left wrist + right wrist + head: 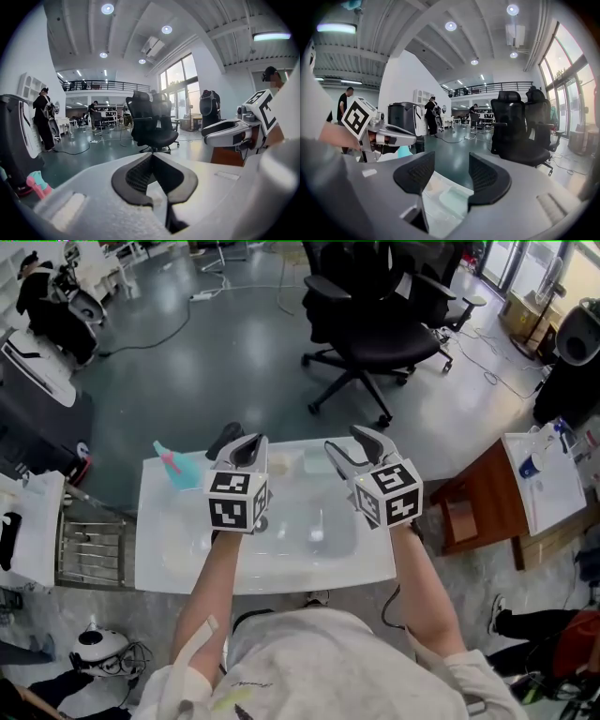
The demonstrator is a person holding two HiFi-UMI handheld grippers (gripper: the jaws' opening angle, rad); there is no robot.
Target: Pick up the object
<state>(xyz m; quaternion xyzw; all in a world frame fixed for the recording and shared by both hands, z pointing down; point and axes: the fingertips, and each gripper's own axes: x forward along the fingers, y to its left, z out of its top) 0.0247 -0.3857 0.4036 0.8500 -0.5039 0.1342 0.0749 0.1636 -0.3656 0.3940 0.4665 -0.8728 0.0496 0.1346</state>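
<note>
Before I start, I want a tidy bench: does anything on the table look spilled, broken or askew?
Nothing stands out. The table shows no spill or damage. A teal and pink item sits near its far left corner; whether it is tipped I cannot tell. The left gripper is shut, the right gripper open, both empty.

Left gripper [246, 446] jaws together; right gripper [349, 442] jaws apart, empty.

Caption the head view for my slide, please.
Left gripper shut, right gripper open, both above the white table; teal object untouched.
</note>
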